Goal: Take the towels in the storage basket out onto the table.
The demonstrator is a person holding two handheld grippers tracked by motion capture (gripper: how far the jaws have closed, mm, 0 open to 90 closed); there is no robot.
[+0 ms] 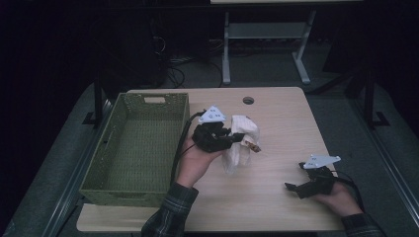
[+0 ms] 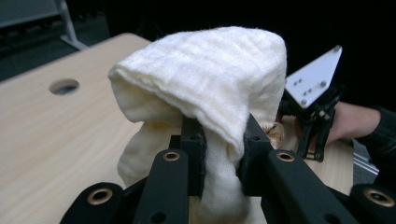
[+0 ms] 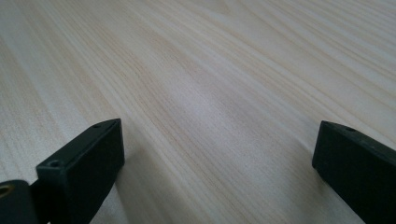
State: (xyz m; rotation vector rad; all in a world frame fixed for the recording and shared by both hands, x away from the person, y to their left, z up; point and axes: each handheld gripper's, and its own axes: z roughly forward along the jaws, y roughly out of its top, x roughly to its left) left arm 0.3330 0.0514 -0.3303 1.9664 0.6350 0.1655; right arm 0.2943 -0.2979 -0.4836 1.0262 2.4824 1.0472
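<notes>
A cream-white cloth (image 1: pixel 242 140) hangs bunched over the middle of the wooden table (image 1: pixel 276 113), just right of the green woven basket (image 1: pixel 141 143). My left gripper (image 1: pixel 236 139) is shut on the cloth; in the left gripper view the cloth (image 2: pixel 210 79) drapes over both black jaws, with my left gripper (image 2: pixel 223 144) pinching a fold between them. A small brown piece shows at the cloth's right edge. My right gripper (image 1: pixel 295 186) rests low at the table's front right, held in a hand. In the right gripper view my right gripper (image 3: pixel 217 154) stands open over bare wood with nothing between its fingers.
The basket's inside looks empty and it takes up the table's left side. A round cable hole (image 1: pixel 248 100) sits near the far edge. Behind the table a white desk frame (image 1: pixel 267 44) stands on the floor.
</notes>
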